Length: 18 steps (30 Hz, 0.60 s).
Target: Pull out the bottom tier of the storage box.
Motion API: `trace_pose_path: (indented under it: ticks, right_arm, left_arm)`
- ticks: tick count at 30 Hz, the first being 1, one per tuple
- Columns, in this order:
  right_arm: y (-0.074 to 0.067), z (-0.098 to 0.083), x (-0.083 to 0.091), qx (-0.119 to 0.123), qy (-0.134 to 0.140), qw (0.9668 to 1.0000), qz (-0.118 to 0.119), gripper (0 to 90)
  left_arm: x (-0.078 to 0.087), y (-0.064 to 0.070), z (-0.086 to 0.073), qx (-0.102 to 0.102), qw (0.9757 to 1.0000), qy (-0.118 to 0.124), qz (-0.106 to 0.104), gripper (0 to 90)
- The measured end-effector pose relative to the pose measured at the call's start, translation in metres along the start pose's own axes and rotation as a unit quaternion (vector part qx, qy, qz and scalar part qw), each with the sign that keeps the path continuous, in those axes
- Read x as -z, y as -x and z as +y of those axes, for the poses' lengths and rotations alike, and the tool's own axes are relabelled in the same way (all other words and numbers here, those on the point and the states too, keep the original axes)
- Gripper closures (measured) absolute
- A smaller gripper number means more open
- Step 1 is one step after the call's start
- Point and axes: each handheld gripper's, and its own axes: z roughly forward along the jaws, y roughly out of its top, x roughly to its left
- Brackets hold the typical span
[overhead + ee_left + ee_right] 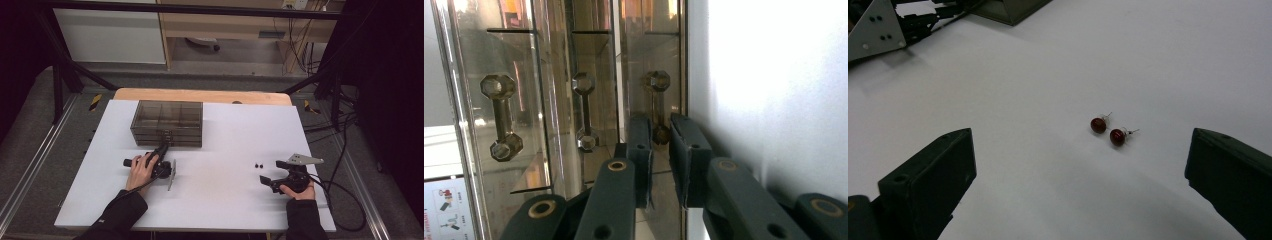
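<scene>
Two dark sleeves enter from the bottom edge of the high view, each hand carrying a two-jaw gripper over a white table point(215, 200).

At left, the left gripper point(165, 142) reaches up to the front of a smoked, see-through drawer box point(167, 122), which stands toward the far left part of the table. Seen in the left gripper view, the box lies turned on its side, showing three drawer fronts, each with a barbell-shaped handle. Its two black jaws stand nearly together around the rightmost handle point(658, 107), the one nearest the white table surface; a slim gap remains between the pads, and whether they press on the handle's bar cannot be told from this angle. The grey three-cornered plate of this gripper hangs edge-on just beside the hand.

Toward the middle right, a pair of small dark red stud earrings point(258, 165) lies on the bare table, the two just beside each other (their thin posts point away to the right in the right gripper view point(1108, 130)).

At right, the right gripper point(267, 172) rests low near the front edge, its jaws spread wide and empty, pointing toward the earrings, which lie ahead of the tips and apart from both.
</scene>
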Motion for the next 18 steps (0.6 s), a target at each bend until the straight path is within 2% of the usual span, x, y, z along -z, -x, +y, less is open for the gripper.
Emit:
trace_pose_path:
  ticks: [12,18]
  right_arm:
    - [0.0001,0.0002,0.0005,0.001,0.001,1.0,0.001,0.6]
    - [-0.0001,0.0003,0.0007,0.0,0.002,1.0,0.001,0.6]
  left_arm:
    - [0.0,0.0003,0.0007,-0.008,1.0,0.0,0.001,80.3]
    - [0.0009,0.0008,0.0013,-0.016,0.9998,0.0,0.008,80.6]
